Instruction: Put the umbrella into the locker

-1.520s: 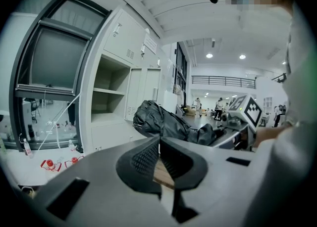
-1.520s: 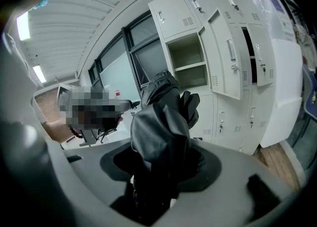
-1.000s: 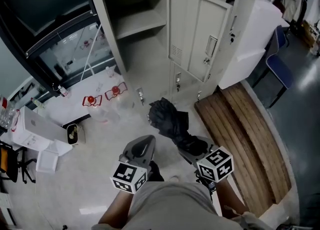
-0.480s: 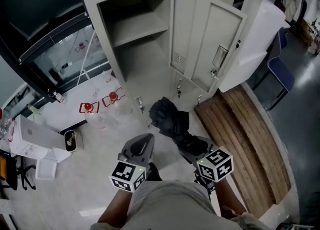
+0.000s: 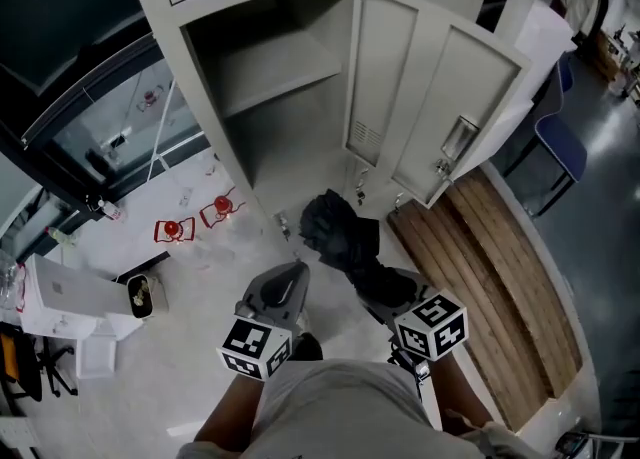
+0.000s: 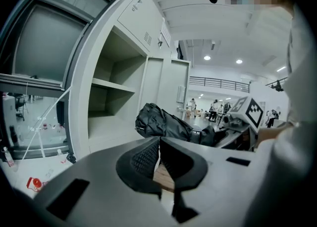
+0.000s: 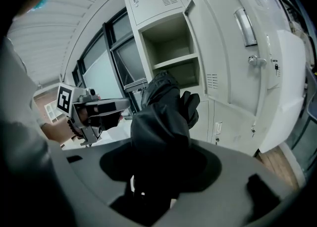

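Note:
A black folded umbrella [image 5: 340, 237] sticks forward out of my right gripper [image 5: 385, 292], which is shut on its lower end. In the right gripper view the umbrella [image 7: 161, 117] fills the space between the jaws and hides the fingertips. My left gripper [image 5: 285, 282] is beside it on the left, shut with nothing held; its pads [image 6: 143, 159] meet at the tips. The grey locker [image 5: 270, 97] stands just ahead with its door [image 5: 420, 107] swung open to the right. It has a shelf [image 6: 111, 86] and a bare lower space.
A wooden slatted bench [image 5: 490, 277] lies on the floor at the right, with a blue chair [image 5: 560, 137] beyond it. Red objects [image 5: 175, 230], a laptop [image 5: 70, 292] and small clutter sit on the floor at the left by a glass wall [image 5: 90, 97].
Both grippers and the umbrella have moved closer to the open locker, which now looms larger in the head view. The grip on the umbrella is unchanged.

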The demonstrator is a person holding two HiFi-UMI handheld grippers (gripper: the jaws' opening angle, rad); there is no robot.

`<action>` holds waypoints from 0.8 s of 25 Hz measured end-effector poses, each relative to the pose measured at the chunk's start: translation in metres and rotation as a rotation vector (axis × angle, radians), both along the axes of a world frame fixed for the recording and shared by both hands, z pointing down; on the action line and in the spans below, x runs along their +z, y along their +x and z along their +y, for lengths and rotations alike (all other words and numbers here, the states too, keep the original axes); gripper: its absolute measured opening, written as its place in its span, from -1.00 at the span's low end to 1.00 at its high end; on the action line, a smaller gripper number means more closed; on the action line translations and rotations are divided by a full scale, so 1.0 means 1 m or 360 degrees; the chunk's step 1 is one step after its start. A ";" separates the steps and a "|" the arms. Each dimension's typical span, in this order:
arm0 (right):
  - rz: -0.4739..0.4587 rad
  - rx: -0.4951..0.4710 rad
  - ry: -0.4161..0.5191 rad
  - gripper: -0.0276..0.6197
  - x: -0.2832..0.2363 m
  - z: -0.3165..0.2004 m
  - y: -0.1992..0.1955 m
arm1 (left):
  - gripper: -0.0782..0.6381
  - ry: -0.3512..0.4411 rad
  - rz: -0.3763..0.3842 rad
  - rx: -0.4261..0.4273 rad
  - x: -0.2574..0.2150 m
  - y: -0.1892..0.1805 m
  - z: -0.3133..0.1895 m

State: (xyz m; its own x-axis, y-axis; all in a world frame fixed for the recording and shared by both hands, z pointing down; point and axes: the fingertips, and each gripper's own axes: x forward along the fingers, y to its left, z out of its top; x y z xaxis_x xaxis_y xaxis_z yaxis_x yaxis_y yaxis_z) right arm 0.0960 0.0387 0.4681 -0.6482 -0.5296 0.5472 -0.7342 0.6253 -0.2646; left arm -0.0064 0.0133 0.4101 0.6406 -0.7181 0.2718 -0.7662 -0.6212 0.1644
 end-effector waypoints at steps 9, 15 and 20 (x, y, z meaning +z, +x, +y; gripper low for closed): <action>0.0020 0.0075 -0.0015 -0.21 -0.006 -0.051 -0.029 | -0.73 0.0000 0.0004 0.0080 -0.004 -0.030 -0.054; 0.0029 0.0125 -0.0019 -0.21 -0.002 -0.088 -0.052 | -0.73 0.0013 -0.0008 0.0143 -0.002 -0.052 -0.090; 0.0027 0.0168 -0.0006 -0.21 -0.004 -0.111 -0.066 | -0.73 0.0029 -0.0008 0.0186 -0.003 -0.066 -0.117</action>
State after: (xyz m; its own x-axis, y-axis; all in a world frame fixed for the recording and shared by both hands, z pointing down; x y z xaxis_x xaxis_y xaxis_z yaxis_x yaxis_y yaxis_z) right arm 0.0304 -0.0720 0.4643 -0.5795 -0.5925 0.5596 -0.8004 0.5430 -0.2540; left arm -0.0722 -0.1032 0.4072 0.7191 -0.6433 0.2629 -0.6890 -0.7094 0.1484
